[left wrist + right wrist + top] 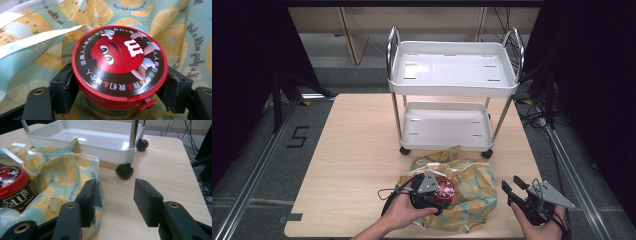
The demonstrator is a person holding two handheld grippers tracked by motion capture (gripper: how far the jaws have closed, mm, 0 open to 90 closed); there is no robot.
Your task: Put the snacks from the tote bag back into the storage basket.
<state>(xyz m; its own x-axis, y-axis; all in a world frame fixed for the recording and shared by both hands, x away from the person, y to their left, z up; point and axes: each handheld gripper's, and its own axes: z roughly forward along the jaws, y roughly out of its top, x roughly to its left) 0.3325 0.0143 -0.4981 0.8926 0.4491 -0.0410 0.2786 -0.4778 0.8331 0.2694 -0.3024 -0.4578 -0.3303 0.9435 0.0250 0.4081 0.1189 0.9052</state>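
The left tongs (439,192) clasp a red-lidded M&M's candy jar (119,66), one pad on each side just under the lid. The jar rests on a fruit-print cloth bag (469,192) lying on the worktop (357,150) in front of a white two-tier trolley (452,75). To the right, the right tongs (117,200) stand wide apart, holding nothing, just beside the bag's edge.

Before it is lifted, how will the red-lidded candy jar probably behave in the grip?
The candy jar looks rigid, so the left gripper pads at its sides should hold firmly. Its round wall may slip or twist. Laid on its side, it could roll off the fruit-print bag.
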